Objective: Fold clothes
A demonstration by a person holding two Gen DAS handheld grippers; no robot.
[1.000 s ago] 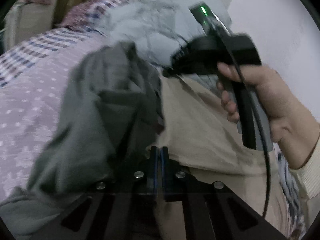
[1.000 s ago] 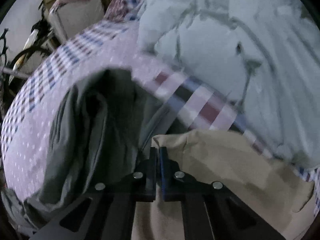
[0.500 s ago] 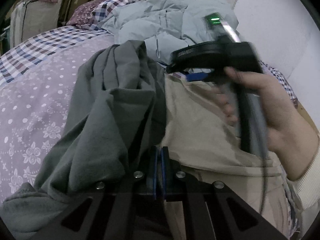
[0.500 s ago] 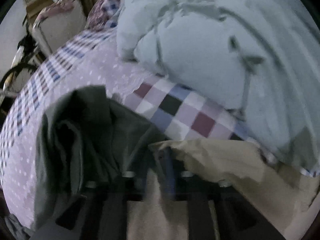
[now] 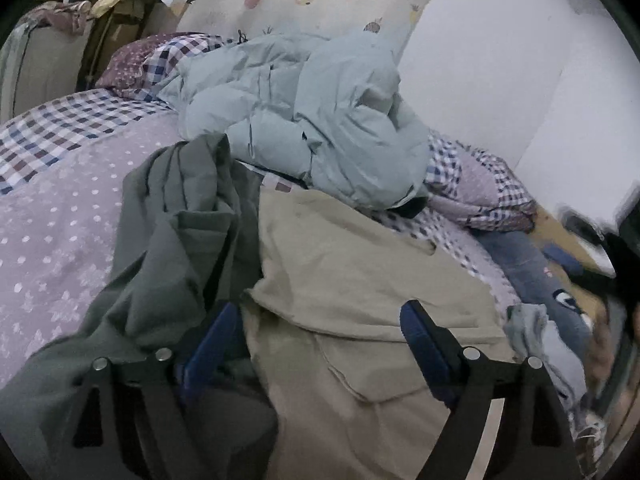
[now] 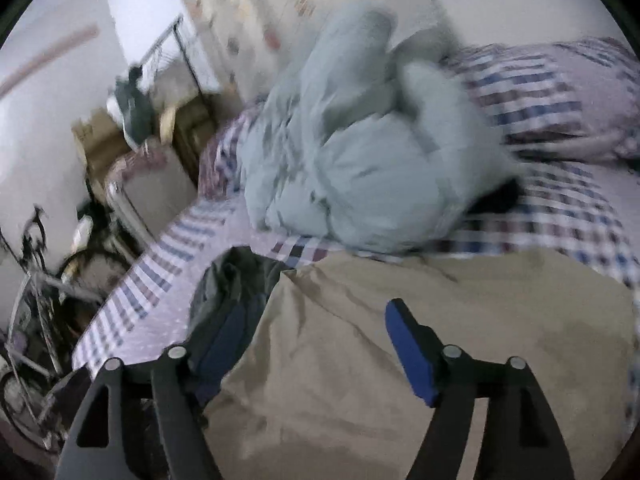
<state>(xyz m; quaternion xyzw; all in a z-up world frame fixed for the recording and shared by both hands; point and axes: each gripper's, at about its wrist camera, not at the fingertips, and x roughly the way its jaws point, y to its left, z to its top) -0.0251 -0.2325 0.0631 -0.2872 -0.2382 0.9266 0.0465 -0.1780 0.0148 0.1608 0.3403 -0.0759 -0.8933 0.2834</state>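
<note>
Beige garment (image 5: 360, 280) spread on the bed (image 5: 60, 220), lying below both just-opened grippers, left gripper (image 5: 320, 332) and right gripper (image 6: 316, 340) released, grey garment (image 5: 172, 240) beside

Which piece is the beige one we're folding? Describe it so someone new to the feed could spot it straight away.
Start at the big pale blue puffy jacket heaped at the back of the bed. Just in front of it lies the beige garment, spread fairly flat with a pocket flap showing. Unlike the crumpled dark grey garment touching its left edge, it is light tan and mostly smooth.
</note>
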